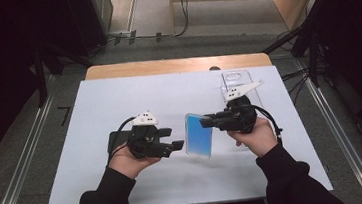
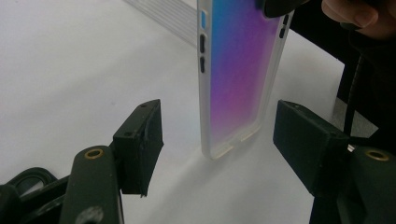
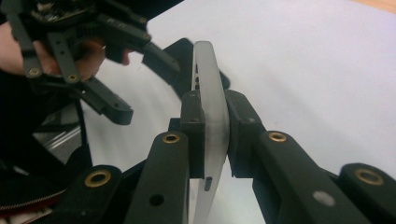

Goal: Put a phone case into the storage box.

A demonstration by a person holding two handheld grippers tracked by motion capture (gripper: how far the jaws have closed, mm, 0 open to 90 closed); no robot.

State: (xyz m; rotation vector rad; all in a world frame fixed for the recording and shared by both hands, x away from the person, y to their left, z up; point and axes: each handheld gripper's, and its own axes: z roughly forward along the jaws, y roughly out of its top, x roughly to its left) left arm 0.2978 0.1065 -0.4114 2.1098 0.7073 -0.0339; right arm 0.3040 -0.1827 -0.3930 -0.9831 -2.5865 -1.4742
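A phone case [image 1: 198, 135] with a blue-to-purple back and a frosted white rim stands on end over the white table cover [image 1: 118, 98]. My right gripper [image 1: 208, 121] is shut on its upper edge; in the right gripper view the pads [image 3: 194, 126] press both faces of the case [image 3: 211, 88]. My left gripper [image 1: 173, 138] is to the left of the case and open. In the left gripper view its fingers [image 2: 142, 140] stand on either side of the case's lower end [image 2: 236, 70] without touching it. The left gripper [image 3: 140, 84] also appears beyond the case in the right gripper view.
A flat black object [image 1: 116, 140] lies under the left hand. A clear plastic tray [image 1: 236, 81] sits at the back right of the table cover. The wooden table edge [image 1: 175, 65] runs along the far side. Metal rails line the floor on both sides.
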